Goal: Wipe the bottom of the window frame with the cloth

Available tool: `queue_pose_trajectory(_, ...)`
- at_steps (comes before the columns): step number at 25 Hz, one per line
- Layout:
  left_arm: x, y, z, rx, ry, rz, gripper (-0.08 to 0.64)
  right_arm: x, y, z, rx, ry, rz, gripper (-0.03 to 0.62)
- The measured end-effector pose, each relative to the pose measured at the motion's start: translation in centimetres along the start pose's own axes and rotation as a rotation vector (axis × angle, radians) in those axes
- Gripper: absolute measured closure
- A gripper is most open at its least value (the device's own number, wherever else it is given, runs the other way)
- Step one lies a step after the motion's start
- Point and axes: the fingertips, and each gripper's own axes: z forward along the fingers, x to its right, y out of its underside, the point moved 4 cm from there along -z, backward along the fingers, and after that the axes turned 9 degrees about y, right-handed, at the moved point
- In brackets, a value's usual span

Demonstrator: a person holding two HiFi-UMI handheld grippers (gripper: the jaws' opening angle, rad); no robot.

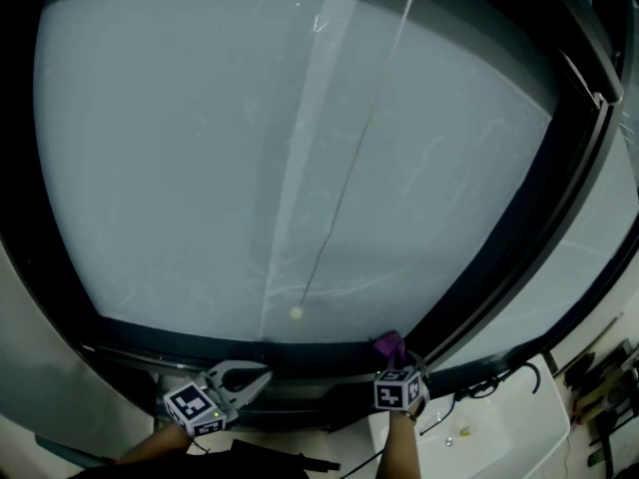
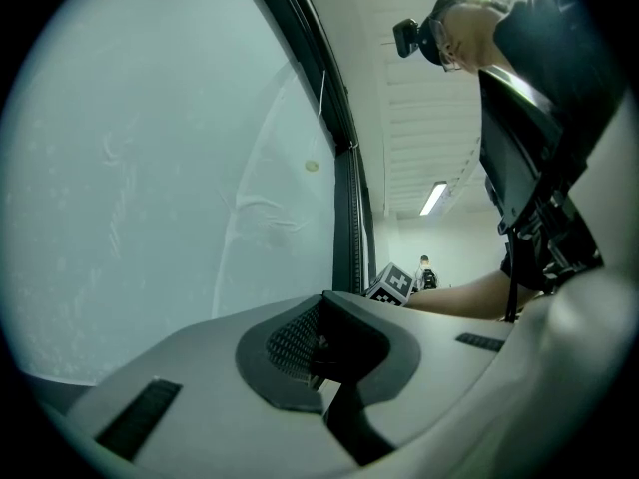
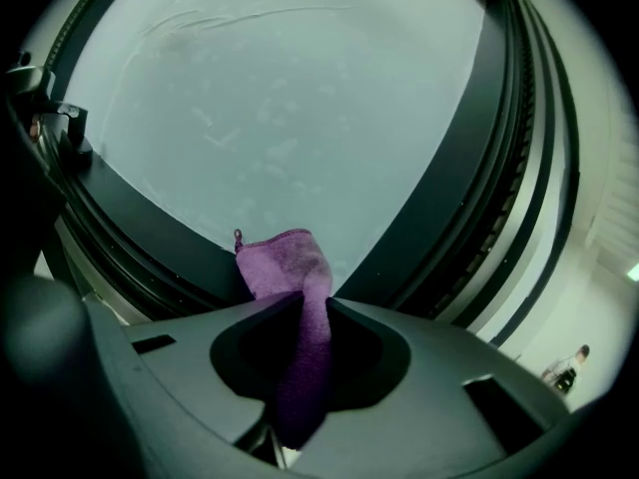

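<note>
Hanging cord bead (image 1: pixel 296 312) — just left of cloth (image 1: pixel 388 345).

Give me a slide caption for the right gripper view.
The right tongs clamp a purple cloth, raised to the window frame near its lower corner.

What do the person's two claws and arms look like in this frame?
The left claw and right claw are pale grey shells with dark inner pads, the left's ridged. Each carries a white cube with black square markers. A thin black cable runs below them. The forearms are unsleeved; the person wears a dark top.
</note>
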Motion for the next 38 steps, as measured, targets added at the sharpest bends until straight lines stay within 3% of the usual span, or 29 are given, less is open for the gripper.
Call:
queue_pose_trajectory(8, 0.1, 0.1, 0.0, -0.009, -0.013, -0.009, 0.558, 1.2, 0.9, 0.7, -0.010, 0.052, 0.081, 0.520)
queue_pose_trajectory(17, 0.1, 0.0, 0.0, -0.009, -0.004, -0.013, 0.558, 1.8, 1.4, 0.3, 0.011, 0.141, 0.088, 0.522)
queue_pose_trajectory(22, 0.1, 0.0, -0.1, -0.015, 0.006, -0.015, 0.558, 2.2, 2.4, 0.4, -0.018, 0.163, 0.141, 0.522)
queue_pose_trajectory(27, 0.2, -0.1, 0.1, -0.035, 0.014, 0.004, 0.558, 2.0, 3.0, -0.2, -0.025, 0.190, 0.119, 0.522)
queue_pose_trajectory(34, 0.4, -0.1, 0.1, -0.031, 0.033, 0.012, 0.558, 2.2, 4.1, -1.3, -0.063, 0.155, 0.211, 0.522)
queue_pose_trajectory(38, 0.3, -0.2, 0.1, -0.002, 0.036, -0.005, 0.558, 2.2, 5.3, -2.7, -0.067, 0.113, 0.200, 0.522)
